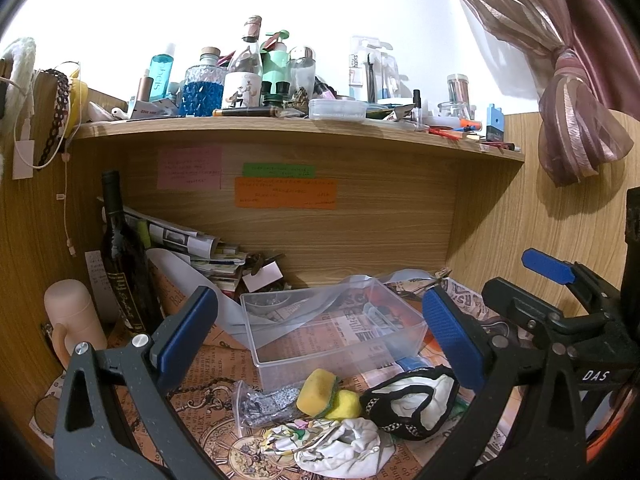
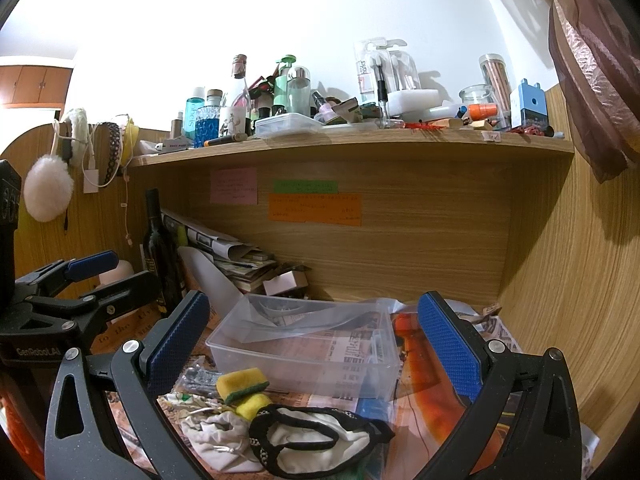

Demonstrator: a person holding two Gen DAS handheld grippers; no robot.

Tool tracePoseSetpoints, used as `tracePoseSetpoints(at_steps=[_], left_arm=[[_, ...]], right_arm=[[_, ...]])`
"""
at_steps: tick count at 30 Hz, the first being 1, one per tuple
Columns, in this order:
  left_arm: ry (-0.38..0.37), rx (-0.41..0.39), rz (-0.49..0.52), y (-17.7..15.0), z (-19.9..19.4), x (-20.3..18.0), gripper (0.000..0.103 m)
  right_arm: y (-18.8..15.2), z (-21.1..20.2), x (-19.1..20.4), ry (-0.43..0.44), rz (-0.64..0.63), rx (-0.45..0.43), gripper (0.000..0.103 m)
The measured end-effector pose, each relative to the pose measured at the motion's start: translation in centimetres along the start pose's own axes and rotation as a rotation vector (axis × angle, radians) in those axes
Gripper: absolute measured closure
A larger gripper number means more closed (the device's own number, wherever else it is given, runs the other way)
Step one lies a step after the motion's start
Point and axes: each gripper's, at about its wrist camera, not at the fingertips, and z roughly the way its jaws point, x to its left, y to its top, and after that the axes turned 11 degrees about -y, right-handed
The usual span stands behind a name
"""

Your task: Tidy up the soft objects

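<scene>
My right claw (image 2: 312, 344) hangs wide apart, gripping nothing, over the papered surface (image 2: 432, 364). Between its fingers I see a clear bin (image 2: 304, 344). Just in front of the bin lie a yellow sponge (image 2: 242, 386), a white pouch (image 2: 216, 436) and a black-trimmed cloth (image 2: 316, 440). My left claw (image 2: 110, 270) shows at far left, also parted.

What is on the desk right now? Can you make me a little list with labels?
box: clear plastic box, open, nothing soft inside yet
sponges: two yellow sponges touching, in front of the box
cloth: white cloth with black trim, beside the sponges
pouch: white drawstring pouch, nearest the camera
left gripper: open, holding nothing
right gripper: open, holding nothing
shelf: crowded with bottles
</scene>
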Motion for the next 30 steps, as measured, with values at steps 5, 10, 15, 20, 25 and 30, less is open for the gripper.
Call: tracePoseSetpoints(at_steps=[5,10,15,20,25,30], left_arm=[[0.0,0.004,0.0,0.1,0.1,-0.4,0.0],[-0.002,0.032,-0.02,-0.1,0.7,-0.1,0.0],[-0.013,0.092,-0.033,-1.3,1.8,0.7,0.0],[-0.006,0.197,-0.046,-3.6,3.8,1.6,0.0],[-0.03,0.3,-0.097,-6.1,6.4,2.6,0.008],[-0.033,0.387,-0.132,-8.0,9.1,3.3,0.023]], right_arm=[[0.0,0.1,0.0,0.002,0.002,0.004,0.0],[-0.2,0.4,0.0,0.002,0.004,0.02,0.0],[-0.8,1.3,-0.3,-0.008,0.001,0.055,0.0],[-2.7,3.3,-1.2,-0.037,-0.022,0.164,0.0],[-4.9,5.2,-2.1,-0.021,-0.035,0.273,0.0],[-7.0,7.0,-2.8,0.008,-0.04,0.386,0.008]])
